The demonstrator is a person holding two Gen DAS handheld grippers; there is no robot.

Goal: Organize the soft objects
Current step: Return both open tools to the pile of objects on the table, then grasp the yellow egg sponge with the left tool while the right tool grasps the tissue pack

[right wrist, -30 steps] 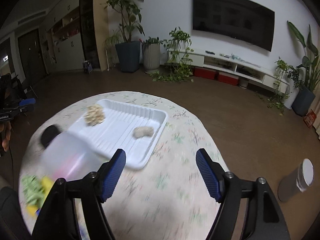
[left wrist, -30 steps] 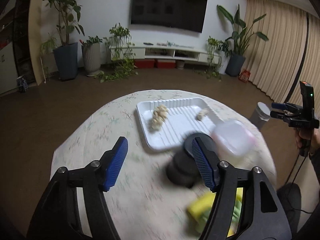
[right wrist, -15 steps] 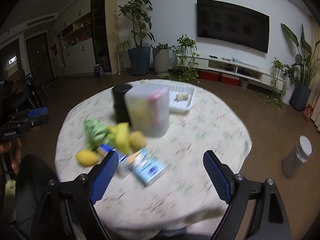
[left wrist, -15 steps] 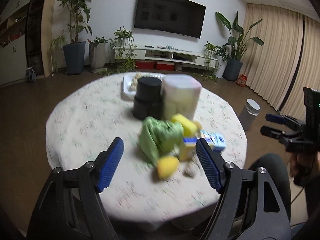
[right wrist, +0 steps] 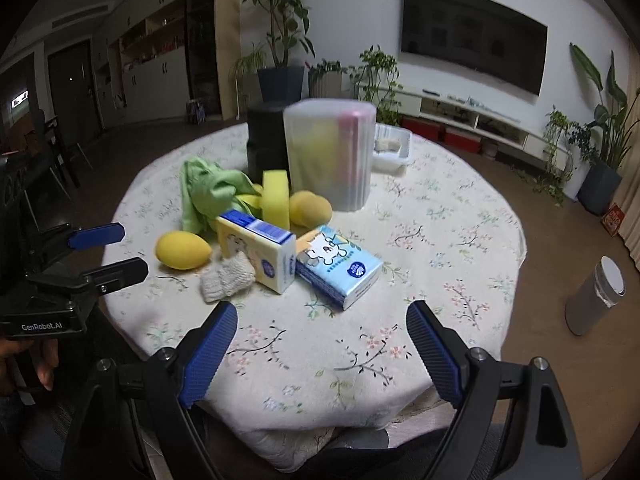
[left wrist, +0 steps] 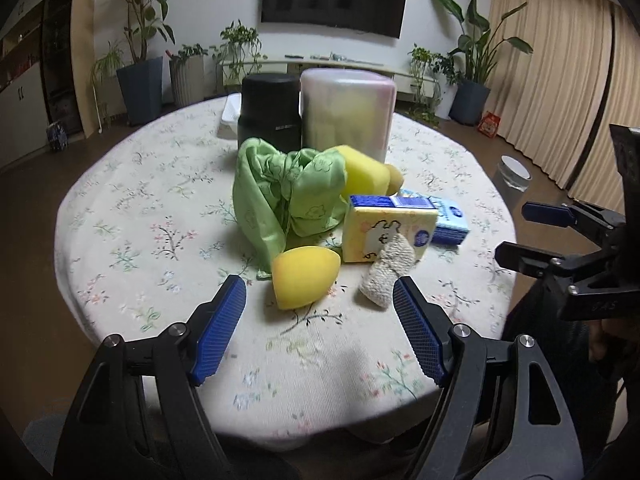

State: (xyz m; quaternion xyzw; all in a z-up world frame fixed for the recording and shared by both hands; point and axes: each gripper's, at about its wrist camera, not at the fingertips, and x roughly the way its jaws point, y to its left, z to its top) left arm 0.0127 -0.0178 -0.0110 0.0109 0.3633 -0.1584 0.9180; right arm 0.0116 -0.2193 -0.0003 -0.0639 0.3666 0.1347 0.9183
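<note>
- You face a round desk (left wrist: 120,208) under a flowered cloth, in a living room with potted plants and a wall screen behind it.
- Your left claw (left wrist: 318,330) hangs over the near edge, released, with nothing between its blue pads.
- Your right claw (right wrist: 320,354) is also released and empty, over the same near edge, further to the right.
- The soft things cluster at the middle: a crumpled green cloth (left wrist: 286,196), a yellow egg-shaped sponge (left wrist: 304,276) nearest your left claw, and a knitted beige piece (left wrist: 386,272) just beside it.
- A yellow tissue pack (left wrist: 386,230) stands upright and touches the knitted piece; a blue tissue pack (right wrist: 338,266) lies flat to its right.
- A frosted container (right wrist: 330,158) and a black canister (left wrist: 270,110) stand behind the pile, with a white tray (right wrist: 392,146) at the far edge.
- The right side and near rim of the cloth are bare.
</note>
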